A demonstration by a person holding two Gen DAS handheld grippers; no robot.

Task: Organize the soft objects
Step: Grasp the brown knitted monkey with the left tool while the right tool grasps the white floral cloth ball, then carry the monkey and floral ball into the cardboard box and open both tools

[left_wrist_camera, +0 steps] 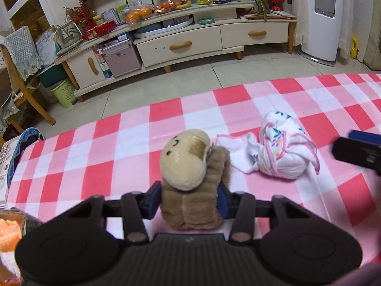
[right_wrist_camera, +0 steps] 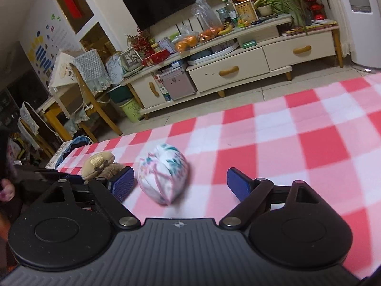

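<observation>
The left gripper (left_wrist_camera: 189, 199) clamps the brown plush bear (left_wrist_camera: 190, 178) near the checked tablecloth's (left_wrist_camera: 309, 100) front edge, while the right gripper (right_wrist_camera: 181, 182), jaws wide apart, seemingly hovers around the knotted white floral cloth bundle (right_wrist_camera: 163, 174).

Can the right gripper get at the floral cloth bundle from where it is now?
Probably yes: the right gripper is open, the floral cloth bundle lies just ahead between its fingers, nothing in between.

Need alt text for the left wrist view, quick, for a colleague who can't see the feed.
The left gripper is shut on a brown plush toy on a red-and-white checked cloth. A floral cloth bundle lies to its right.
</observation>
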